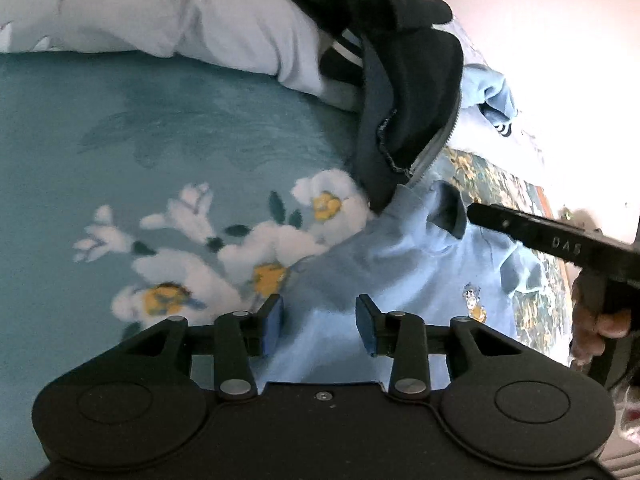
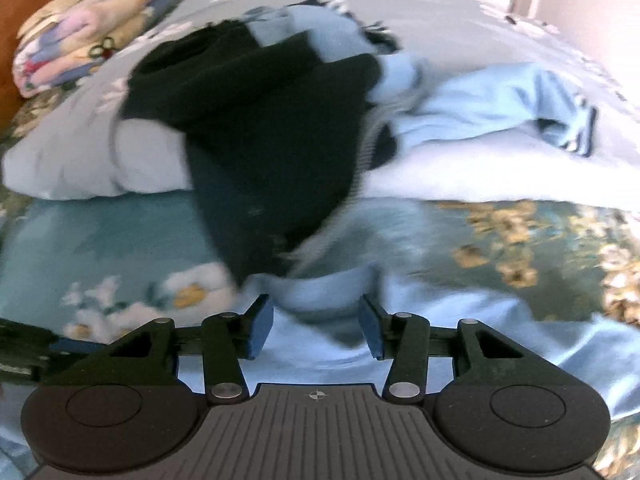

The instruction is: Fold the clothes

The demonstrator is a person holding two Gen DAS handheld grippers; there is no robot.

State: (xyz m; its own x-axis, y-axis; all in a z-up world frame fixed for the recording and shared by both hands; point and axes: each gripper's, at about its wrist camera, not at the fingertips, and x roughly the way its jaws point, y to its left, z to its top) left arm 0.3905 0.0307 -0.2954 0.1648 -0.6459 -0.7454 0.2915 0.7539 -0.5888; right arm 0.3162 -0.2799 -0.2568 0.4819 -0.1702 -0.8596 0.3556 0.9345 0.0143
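Note:
A light blue sweatshirt point(image 1: 400, 272) with a small cartoon print lies flat on the teal floral blanket point(image 1: 140, 128). Its collar point(image 2: 320, 296) stands up between the pads of my right gripper point(image 2: 316, 328), which is open; I see no pad pressing on the cloth. In the left wrist view the right gripper point(image 1: 472, 214) shows from the side with its tip at the collar point(image 1: 444, 208). My left gripper point(image 1: 320, 326) hovers open over the sweatshirt's body with nothing between its fingers. A black zip jacket point(image 1: 404, 92) drapes from the pile down to the collar.
A pale duvet point(image 1: 180, 12) lies bunched behind the jacket. Another light blue garment with a striped cuff point(image 2: 520, 96) lies on it at the right. Folded colourful cloths point(image 2: 76, 36) are stacked at the back left. A hand point(image 1: 592, 332) holds the right gripper.

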